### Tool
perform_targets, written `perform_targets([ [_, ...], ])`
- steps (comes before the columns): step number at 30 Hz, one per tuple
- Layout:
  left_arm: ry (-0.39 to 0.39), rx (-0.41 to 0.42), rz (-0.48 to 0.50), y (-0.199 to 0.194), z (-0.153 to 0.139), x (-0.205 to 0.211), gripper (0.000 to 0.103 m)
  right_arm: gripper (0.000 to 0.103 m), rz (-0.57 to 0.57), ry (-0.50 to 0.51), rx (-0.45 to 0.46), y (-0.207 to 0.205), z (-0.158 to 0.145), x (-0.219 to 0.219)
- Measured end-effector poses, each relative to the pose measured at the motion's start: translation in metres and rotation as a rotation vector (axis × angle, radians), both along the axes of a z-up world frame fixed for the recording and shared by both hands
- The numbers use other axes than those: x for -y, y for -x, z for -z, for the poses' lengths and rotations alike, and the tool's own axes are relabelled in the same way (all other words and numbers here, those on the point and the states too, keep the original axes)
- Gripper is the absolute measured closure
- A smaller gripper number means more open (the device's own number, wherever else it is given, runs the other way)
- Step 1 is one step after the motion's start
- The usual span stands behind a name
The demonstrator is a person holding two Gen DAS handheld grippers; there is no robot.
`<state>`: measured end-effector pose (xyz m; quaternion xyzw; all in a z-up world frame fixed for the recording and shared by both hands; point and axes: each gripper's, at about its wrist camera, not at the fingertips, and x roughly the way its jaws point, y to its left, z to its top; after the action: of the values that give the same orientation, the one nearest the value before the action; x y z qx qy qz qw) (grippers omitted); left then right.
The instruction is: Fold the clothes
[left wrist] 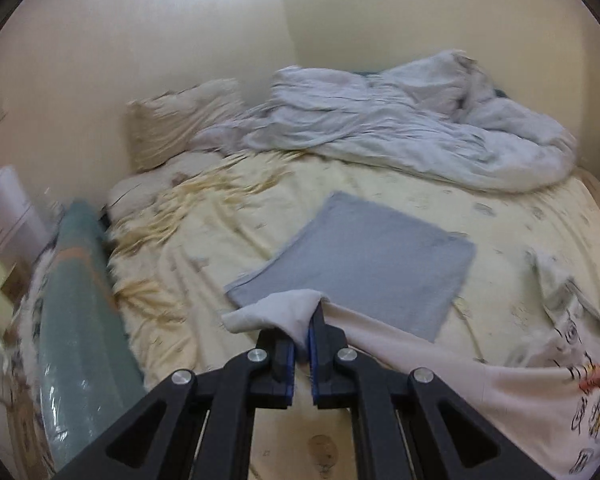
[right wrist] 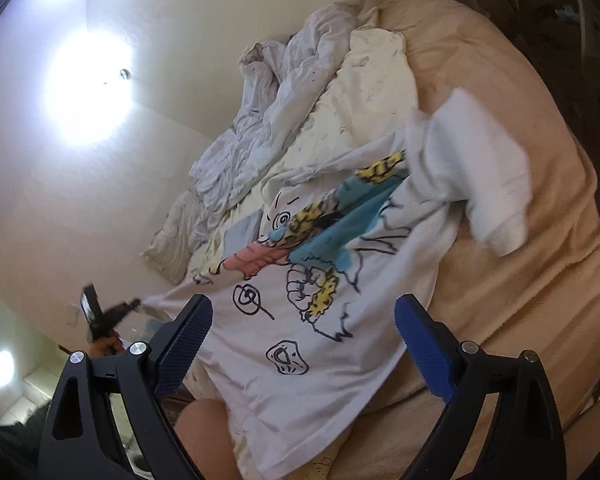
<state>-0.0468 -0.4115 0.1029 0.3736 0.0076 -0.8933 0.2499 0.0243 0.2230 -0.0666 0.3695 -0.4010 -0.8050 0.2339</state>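
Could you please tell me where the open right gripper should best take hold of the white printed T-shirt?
Probably the hem corner nearest the right gripper, approached from the foot of the bed. The left gripper already pinches one edge of the white printed T-shirt, and the hem hangs free there, so the fingers could close around it.

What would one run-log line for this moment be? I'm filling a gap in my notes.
left hand-held gripper: shut on white cartoon-print T-shirt edge | right hand-held gripper: open above shirt | folded grey cloth: flat on bed
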Motion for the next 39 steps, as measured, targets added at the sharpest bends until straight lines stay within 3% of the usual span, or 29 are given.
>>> perform_targets([
  [5,-0.095,0.065,0.058,-0.031,0.009,-0.001,0.098,0.008,0.007,0.028,0.021,0.005,0.004,-0.004],
  [12,-0.079,0.155,0.276,-0.084,0.037,-0.07,0.097,0.008,-0.054,-0.009,0.043,0.014,0.007,0.013],
  [18,-0.21,0.17,0.32,-0.097,0.069,-0.102,0.097,0.008,-0.103,-0.084,0.047,0.013,0.006,0.029],
  [23,-0.333,0.185,0.315,-0.081,0.093,-0.115,0.092,0.008,-0.192,-0.18,0.039,0.019,-0.014,0.048],
  [25,-0.395,0.19,0.301,-0.07,0.105,-0.121,0.081,0.008,-0.236,-0.296,0.033,0.036,-0.029,0.06],
  [27,-0.459,0.193,0.287,-0.059,0.116,-0.127,0.06,0.008,-0.285,-0.424,0.011,0.057,-0.046,0.075],
  [29,-0.507,0.19,0.29,-0.053,0.126,-0.138,0.051,0.008,-0.333,-0.572,-0.03,0.079,-0.061,0.094],
  [32,-0.55,0.185,0.318,-0.048,0.142,-0.148,0.046,0.008,-0.45,-0.826,-0.118,0.124,-0.077,0.14],
  [35,-0.592,0.164,0.346,-0.053,0.157,-0.148,0.044,0.008,-0.523,-0.986,-0.188,0.167,-0.075,0.178],
  [39,-0.671,0.069,0.324,-0.063,0.157,-0.136,0.044,0.008,-0.6,-1.008,-0.114,0.243,-0.048,0.222],
])
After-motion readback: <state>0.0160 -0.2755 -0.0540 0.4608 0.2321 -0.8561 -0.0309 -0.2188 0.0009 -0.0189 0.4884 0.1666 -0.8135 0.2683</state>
